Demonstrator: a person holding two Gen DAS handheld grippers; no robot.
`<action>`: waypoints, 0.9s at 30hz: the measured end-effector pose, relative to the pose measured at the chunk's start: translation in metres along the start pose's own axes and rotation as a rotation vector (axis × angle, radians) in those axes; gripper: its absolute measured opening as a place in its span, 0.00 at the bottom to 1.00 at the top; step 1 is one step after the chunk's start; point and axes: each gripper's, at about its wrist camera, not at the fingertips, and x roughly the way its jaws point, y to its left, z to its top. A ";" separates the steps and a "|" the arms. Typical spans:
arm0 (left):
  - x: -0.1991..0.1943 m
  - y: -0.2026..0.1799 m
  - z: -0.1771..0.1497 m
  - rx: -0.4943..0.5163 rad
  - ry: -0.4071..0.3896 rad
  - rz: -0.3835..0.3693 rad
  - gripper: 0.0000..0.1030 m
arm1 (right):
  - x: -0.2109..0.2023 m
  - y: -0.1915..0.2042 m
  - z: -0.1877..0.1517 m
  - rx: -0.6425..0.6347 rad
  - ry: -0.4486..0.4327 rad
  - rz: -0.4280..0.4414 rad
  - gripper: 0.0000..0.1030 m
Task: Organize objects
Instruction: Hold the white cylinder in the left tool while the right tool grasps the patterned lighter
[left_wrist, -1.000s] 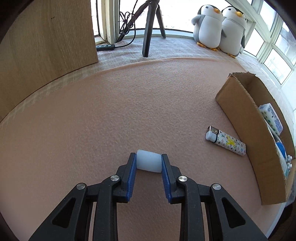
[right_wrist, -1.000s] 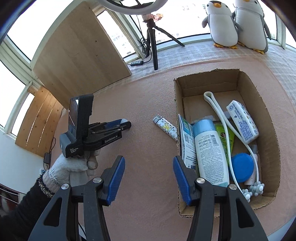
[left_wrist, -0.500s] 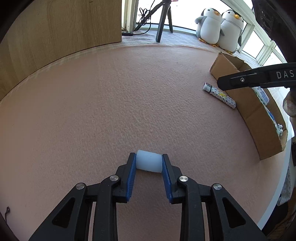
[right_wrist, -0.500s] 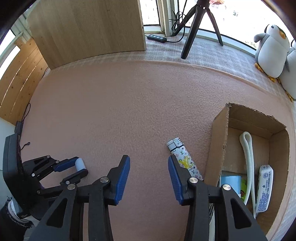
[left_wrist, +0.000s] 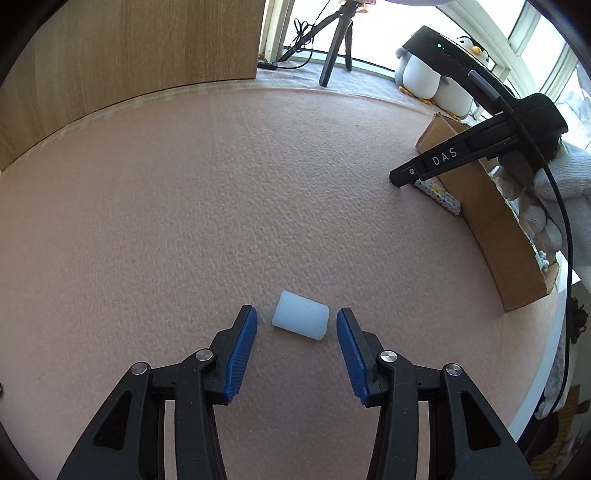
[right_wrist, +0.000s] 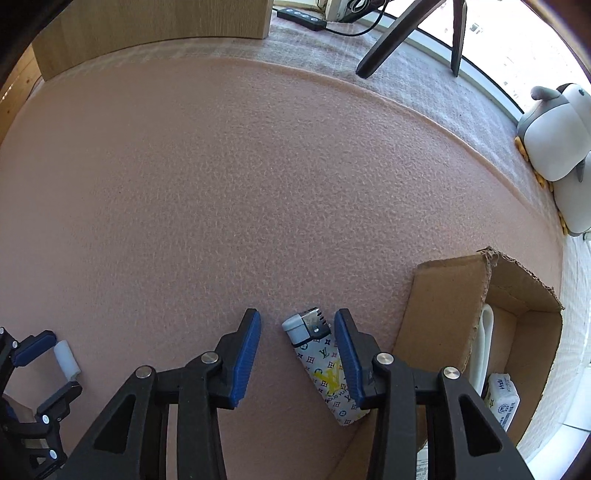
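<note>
Below, left wrist view: left tool spread apart around white cylinder lying loose on pink worktop; probably light, smooth. Right wrist view: right tool parted, straddling patterned lighter beside cardboard box; rigid, slippery, best pinched mid-body.

Bare pink mat fills the frame's centre and left, open for passage. The cardboard box wall blocks the lower right; tripod legs, seemingly, crowd the top.

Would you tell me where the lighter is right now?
In the right wrist view, the lighter lies on the pink mat between the open right tool's fingers, just left of the cardboard box.
</note>
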 end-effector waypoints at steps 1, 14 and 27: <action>0.001 0.001 0.001 0.002 0.000 -0.003 0.47 | 0.000 0.000 0.000 -0.005 0.006 -0.003 0.37; 0.004 0.004 0.001 -0.005 -0.005 -0.023 0.47 | -0.001 -0.012 -0.006 0.038 0.086 0.080 0.28; 0.003 0.008 -0.001 -0.018 -0.001 -0.028 0.47 | -0.016 -0.012 -0.031 0.020 0.038 0.150 0.44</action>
